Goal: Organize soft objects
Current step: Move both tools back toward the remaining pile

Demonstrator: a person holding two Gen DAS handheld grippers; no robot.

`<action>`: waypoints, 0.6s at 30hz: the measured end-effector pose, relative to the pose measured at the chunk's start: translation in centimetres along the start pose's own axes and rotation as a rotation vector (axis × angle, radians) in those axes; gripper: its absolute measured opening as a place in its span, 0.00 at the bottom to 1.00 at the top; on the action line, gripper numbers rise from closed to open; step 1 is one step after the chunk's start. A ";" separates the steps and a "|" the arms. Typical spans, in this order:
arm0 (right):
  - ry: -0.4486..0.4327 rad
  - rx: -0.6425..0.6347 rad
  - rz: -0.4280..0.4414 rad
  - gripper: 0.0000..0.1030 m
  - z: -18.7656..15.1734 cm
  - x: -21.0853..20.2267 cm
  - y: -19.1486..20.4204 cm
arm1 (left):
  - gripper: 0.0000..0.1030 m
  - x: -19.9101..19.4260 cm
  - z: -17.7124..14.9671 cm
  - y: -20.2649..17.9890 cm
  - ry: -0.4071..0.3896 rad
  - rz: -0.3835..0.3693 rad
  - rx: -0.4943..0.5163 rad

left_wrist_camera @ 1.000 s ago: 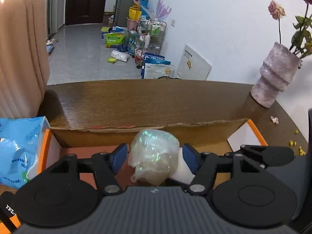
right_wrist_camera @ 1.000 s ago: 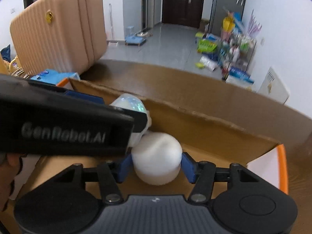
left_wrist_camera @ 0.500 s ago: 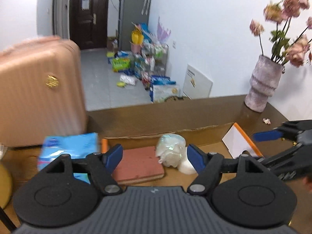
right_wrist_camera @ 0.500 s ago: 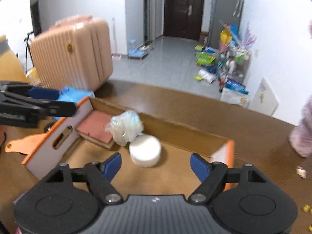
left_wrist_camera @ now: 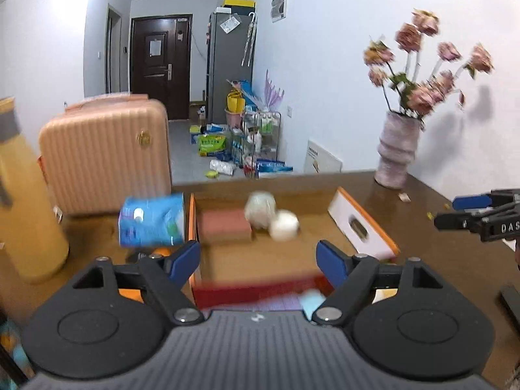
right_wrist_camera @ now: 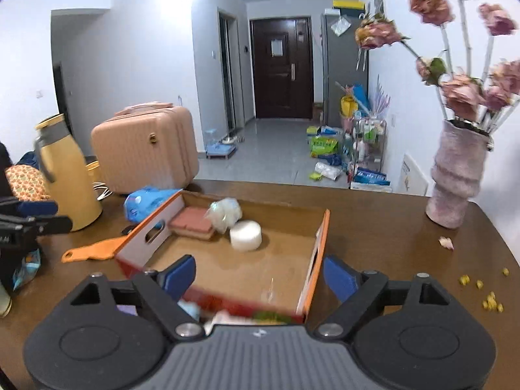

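Note:
An open cardboard box [right_wrist_camera: 320, 237] with orange-edged flaps sits on the brown table. Inside at its far end lie a red-brown sponge block [right_wrist_camera: 191, 224], a crumpled iridescent plastic ball [right_wrist_camera: 224, 213] and a white round puff [right_wrist_camera: 246, 235]. The same three show in the left wrist view: block [left_wrist_camera: 224, 226], ball [left_wrist_camera: 260, 209], puff [left_wrist_camera: 284, 226]. My left gripper [left_wrist_camera: 258, 260] is open and empty, back from the box's near edge. My right gripper [right_wrist_camera: 260, 274] is open and empty above the box's near side.
A blue tissue pack [left_wrist_camera: 151, 221] lies left of the box. A yellow thermos [right_wrist_camera: 70, 175] and an orange spatula [right_wrist_camera: 89, 250] are at the left. A pink vase with flowers [right_wrist_camera: 455, 188] stands at the right. A pink suitcase [left_wrist_camera: 104, 156] stands behind the table.
Both grippers opened, left the plastic ball and the white puff in the box, and pulled back and up away from it.

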State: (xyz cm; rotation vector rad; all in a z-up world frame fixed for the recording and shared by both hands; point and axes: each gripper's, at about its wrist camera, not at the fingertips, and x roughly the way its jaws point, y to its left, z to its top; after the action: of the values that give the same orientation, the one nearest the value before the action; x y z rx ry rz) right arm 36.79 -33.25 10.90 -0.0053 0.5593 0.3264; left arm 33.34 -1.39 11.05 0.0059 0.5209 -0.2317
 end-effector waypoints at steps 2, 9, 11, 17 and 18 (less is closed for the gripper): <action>-0.043 -0.029 -0.013 0.83 -2.7 -2.3 1.1 | 0.78 -2.5 -2.5 -0.9 -0.031 0.011 0.009; -0.147 -0.043 -0.021 0.89 -10.9 -8.7 4.7 | 0.83 -7.7 -9.0 -3.2 -0.087 0.008 -0.078; -0.148 -0.042 -0.032 0.89 -13.3 -10.0 5.6 | 0.84 -9.0 -10.8 -4.2 -0.103 0.024 -0.070; -0.138 0.059 -0.033 0.91 -19.3 -12.6 7.0 | 0.84 -10.8 -15.2 -7.2 -0.083 0.061 0.011; -0.136 0.058 -0.030 0.96 -20.0 -13.0 7.3 | 0.84 -11.0 -15.6 -7.3 -0.073 0.046 0.007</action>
State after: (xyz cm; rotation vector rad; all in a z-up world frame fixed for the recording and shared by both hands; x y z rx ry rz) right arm 13.80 -32.10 1.31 0.0641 0.4338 0.2793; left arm 14.74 -5.13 3.30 0.0166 0.4465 -0.1879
